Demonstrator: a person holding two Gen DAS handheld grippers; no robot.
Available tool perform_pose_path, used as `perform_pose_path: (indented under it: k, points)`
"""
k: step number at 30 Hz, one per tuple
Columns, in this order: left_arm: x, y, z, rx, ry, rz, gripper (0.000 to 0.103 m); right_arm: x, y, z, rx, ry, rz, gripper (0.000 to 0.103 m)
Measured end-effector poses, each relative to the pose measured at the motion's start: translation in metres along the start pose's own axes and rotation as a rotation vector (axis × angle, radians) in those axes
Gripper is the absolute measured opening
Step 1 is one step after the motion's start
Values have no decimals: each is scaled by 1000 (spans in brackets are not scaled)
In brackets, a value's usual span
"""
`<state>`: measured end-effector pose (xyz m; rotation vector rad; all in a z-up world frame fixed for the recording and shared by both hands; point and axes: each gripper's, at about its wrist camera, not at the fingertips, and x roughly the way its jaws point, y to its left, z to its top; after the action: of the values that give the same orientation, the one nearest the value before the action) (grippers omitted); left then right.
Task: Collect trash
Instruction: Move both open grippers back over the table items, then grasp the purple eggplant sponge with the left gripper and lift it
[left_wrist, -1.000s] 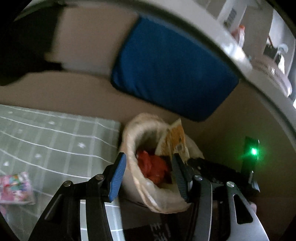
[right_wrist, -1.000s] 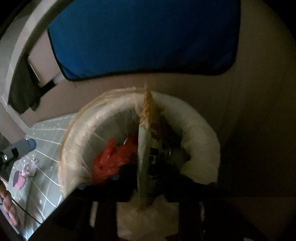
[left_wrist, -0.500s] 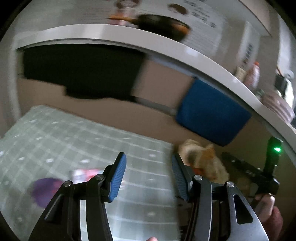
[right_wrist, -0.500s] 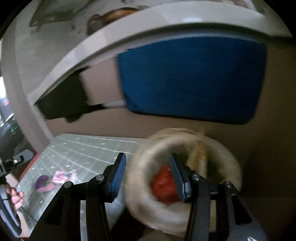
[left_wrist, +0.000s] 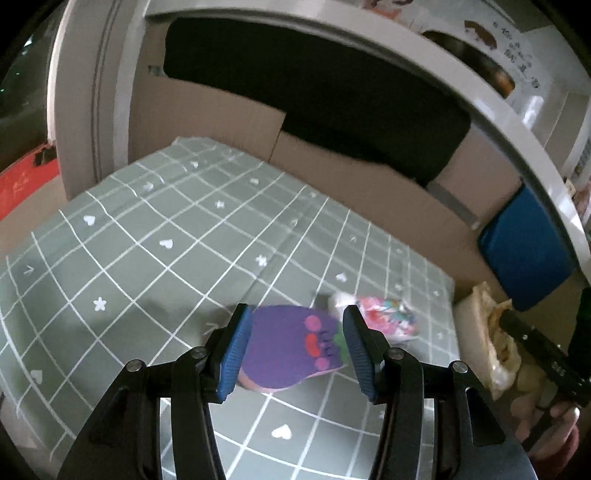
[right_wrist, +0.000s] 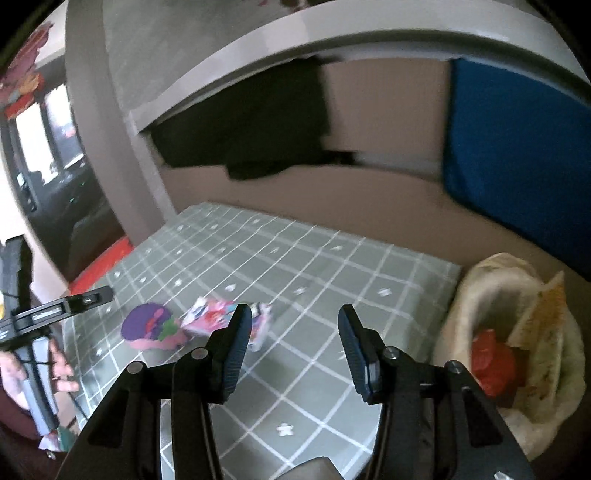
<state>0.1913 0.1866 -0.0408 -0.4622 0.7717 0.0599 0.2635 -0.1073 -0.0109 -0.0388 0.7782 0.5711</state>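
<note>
A purple snack packet (left_wrist: 291, 345) lies on the green checked tablecloth (left_wrist: 177, 236), seen between the fingers of my open left gripper (left_wrist: 293, 347), which hovers just above it. A pink wrapper (left_wrist: 386, 319) lies just beyond it. Both also show in the right wrist view, the purple packet (right_wrist: 149, 326) and the pink wrapper (right_wrist: 214, 317). My right gripper (right_wrist: 293, 347) is open and empty above the cloth. The lined trash bin (right_wrist: 491, 284) stands off the table's right edge and holds a red bag (right_wrist: 493, 362) and an orange wrapper (right_wrist: 546, 314).
A blue cloth (right_wrist: 517, 155) and a black cloth (right_wrist: 258, 136) hang on the cardboard wall behind the table. A white shelf edge (left_wrist: 406, 48) runs above. The bin also shows at the right in the left wrist view (left_wrist: 496, 332).
Both grippers have swung away from the bin to the table. The right gripper let go of the orange wrapper, now in the bin. The left gripper now frames the purple packet.
</note>
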Motion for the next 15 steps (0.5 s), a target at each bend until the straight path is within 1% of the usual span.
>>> perform_pose_path:
  k: [5,9,12,15]
  points:
    - [22,1,2,23,45,-21,52,5,12,-8,-60,28,-32,46]
    - [43,14,8,-18,81,-45,52,8,12,-12,-74,46,-39,46]
    - [51,27,10,-52,84,-39,52,12,10,-12,-72,62,-22,46]
    - [57,35,4,-72,138,-84,52,16,10,-13,-72,72,-6,46]
